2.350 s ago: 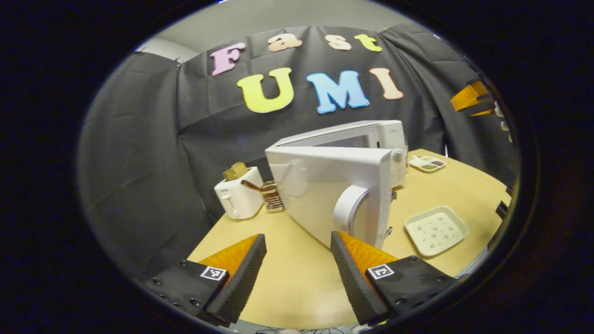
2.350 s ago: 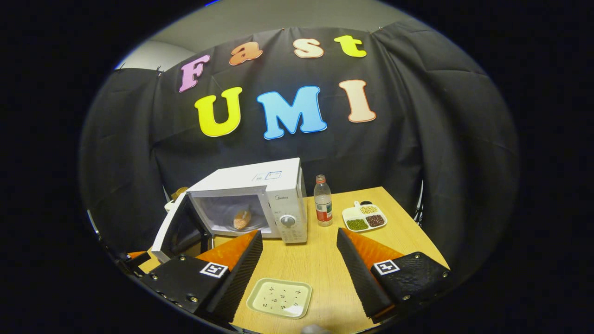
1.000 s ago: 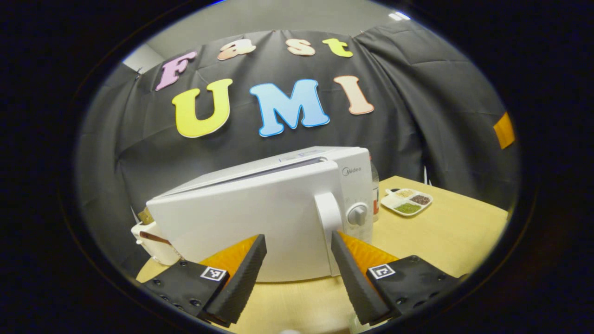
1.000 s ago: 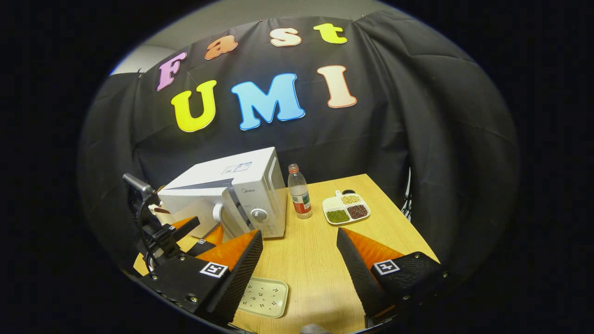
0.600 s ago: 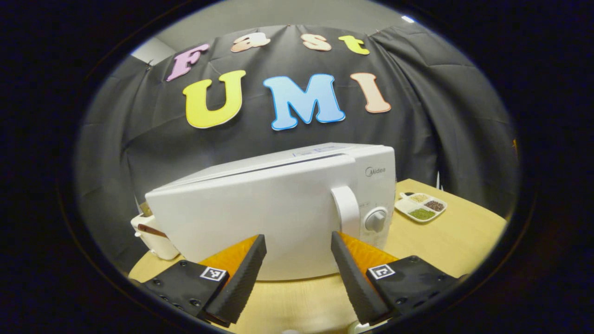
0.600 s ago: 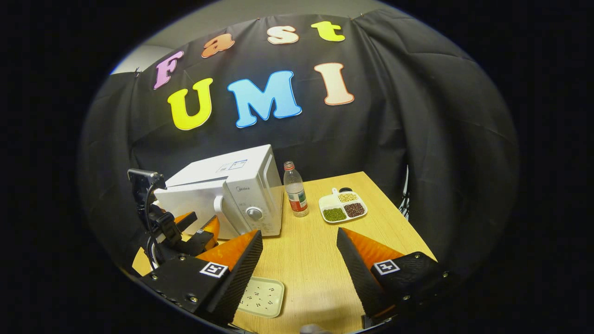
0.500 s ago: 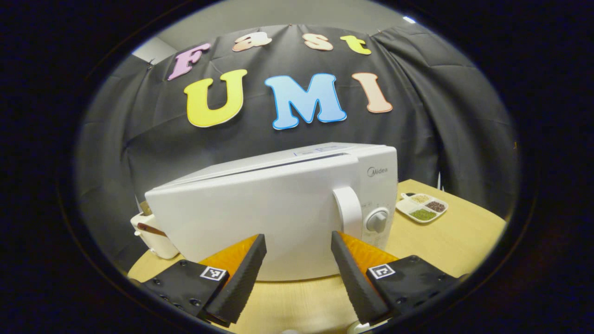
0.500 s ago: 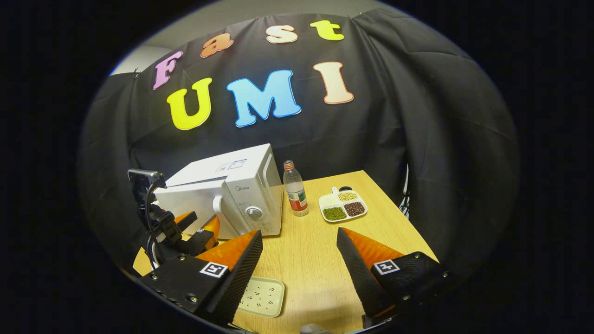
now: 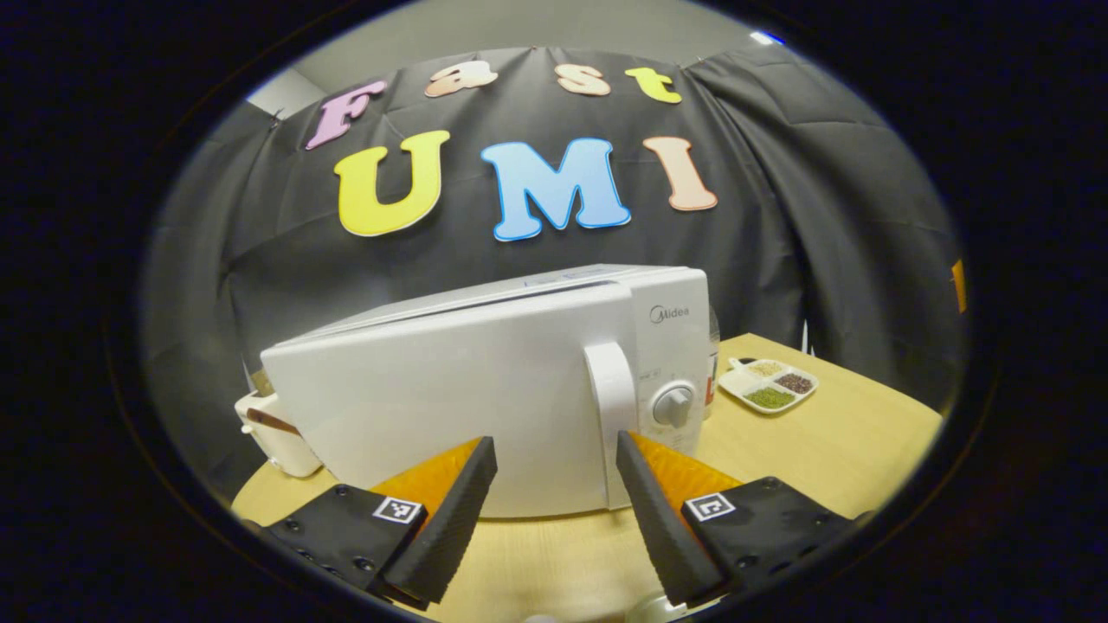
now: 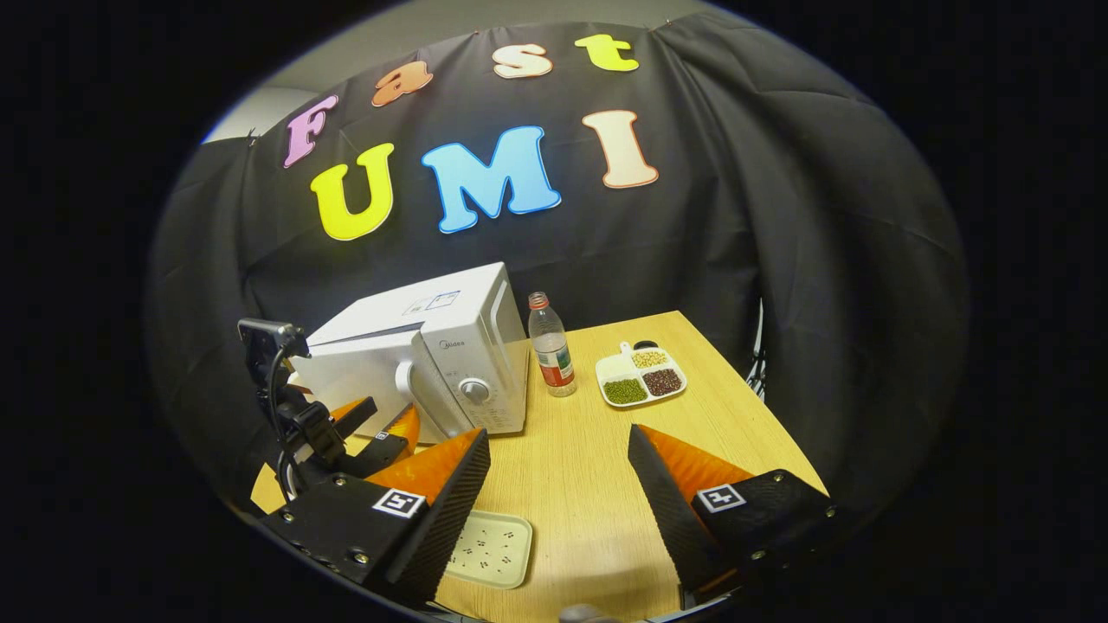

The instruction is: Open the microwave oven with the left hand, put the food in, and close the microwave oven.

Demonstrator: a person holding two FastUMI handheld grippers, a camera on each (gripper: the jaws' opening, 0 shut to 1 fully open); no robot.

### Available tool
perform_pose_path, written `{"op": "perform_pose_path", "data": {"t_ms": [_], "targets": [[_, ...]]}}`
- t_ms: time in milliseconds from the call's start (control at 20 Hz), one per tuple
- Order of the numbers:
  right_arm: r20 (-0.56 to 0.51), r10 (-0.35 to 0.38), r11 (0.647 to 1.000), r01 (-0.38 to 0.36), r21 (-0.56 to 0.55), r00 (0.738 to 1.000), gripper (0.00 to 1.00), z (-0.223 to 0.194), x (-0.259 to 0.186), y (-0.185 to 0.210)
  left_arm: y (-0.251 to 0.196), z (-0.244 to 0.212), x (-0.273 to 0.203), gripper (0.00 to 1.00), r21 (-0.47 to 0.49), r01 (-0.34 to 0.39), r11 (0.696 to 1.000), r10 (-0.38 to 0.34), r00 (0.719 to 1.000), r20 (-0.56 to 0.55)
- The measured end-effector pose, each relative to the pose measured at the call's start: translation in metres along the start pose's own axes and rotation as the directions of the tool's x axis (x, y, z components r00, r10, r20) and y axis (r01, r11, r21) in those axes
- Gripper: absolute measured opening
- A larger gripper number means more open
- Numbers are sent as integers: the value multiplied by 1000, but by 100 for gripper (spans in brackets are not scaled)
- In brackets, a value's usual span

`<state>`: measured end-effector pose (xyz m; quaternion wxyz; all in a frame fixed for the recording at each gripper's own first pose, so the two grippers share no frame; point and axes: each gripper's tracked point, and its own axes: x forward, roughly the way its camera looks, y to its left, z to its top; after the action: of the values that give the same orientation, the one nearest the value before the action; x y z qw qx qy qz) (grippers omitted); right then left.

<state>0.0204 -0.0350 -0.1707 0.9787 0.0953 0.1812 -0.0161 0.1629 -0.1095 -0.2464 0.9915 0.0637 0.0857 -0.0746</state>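
Microwave (image 9: 485, 381) stands at the centre of the left gripper view on the wooden table (image 9: 831, 441), its door (image 9: 433, 407) almost closed with a thin gap along the top edge, the white handle (image 9: 610, 415) and dial (image 9: 673, 405) at centre right. The left gripper (image 9: 554, 493) sits at the bottom centre, fingers spread and grasping nothing, just in front of the door. In the right gripper view the microwave (image 10: 433, 363) lies left of centre, with the left gripper (image 10: 372, 424) close before its door. The right gripper (image 10: 558, 502) at the bottom centre is likewise released and empty above the table. A bottle (image 10: 550, 344) stands just right of the microwave, a divided dish of beans (image 10: 640, 376) further right, a pale tray (image 10: 493, 548) at the lower centre. A toaster (image 9: 277, 433) peeks out at the left of the left gripper view
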Motion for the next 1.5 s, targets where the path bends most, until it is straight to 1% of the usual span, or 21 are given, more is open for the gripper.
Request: {"op": "perform_pose_path", "data": {"t_ms": [150,200,300,450,650,700,750,800,850,950,1050,1150,1200,1250,1350,1450,1500], "targets": [[0,-4,1000,4,-10,1000,98,0,-3,-3,3,3,11,95,-16,-18,1000,18,1000,1],[0,-7,1000,7,-8,1000,98,-1,-3,-5,-2,1,14,95,-33,-1,999,1,1000,-11],[-3,-10,1000,10,-2,1000,98,-1,-4,-6,-1,1,14,94,-57,-1,998,1,1000,0],[-2,-12,1000,12,1,1000,98,0,-3,-7,-2,-1,14,94,-63,-4,998,4,1000,4],[-4,-5,1000,5,-2,1000,98,0,-5,-2,0,1,17,96,-78,-6,997,7,1000,18],[-3,-3,1000,3,-3,1000,98,1,-6,-1,-1,2,19,96,-70,-15,997,16,1000,19],[-4,0,1000,0,-6,1000,98,1,-7,0,7,4,21,97,-35,-59,998,59,998,13],[-4,4,1000,-4,-5,1000,98,1,-9,2,-5,0,35,97,-30,-17,999,17,1000,1],[-6,8,1000,-8,-7,1000,98,1,-11,4,-6,5,22,97,-40,-31,999,31,999,7],[-6,11,1000,-11,-14,1000,98,1,-14,5,0,1,20,94,-34,-44,998,44,999,-1],[5,13,1000,-13,-22,1000,98,2,-18,5,6,1,10,98,-36,-53,998,53,999,-8],[22,6,999,-5,-42,1000,98,5,-21,3,12,4,-6,100,-46,-46,998,45,999,-7],[30,9,999,-7,-50,1000,98,7,-23,3,16,6,-20,97,-39,-40,998,40,999,-3],[44,13,998,-11,-57,999,98,11,-26,4,23,12,-34,98,-19,-48,999,48,999,4],[62,25,998,-22,-52,998,98,20,-32,5,40,27,-67,94,13,-68,998,68,998,15],[92,43,999,-39,-38,995,98,33,-40,7,56,47,-106,94,14,-89,996,88,996,32],[112,53,998,-49,-39,992,98,40,-45,9,63,61,-127,97,12,-99,995,99,994,51]]}}
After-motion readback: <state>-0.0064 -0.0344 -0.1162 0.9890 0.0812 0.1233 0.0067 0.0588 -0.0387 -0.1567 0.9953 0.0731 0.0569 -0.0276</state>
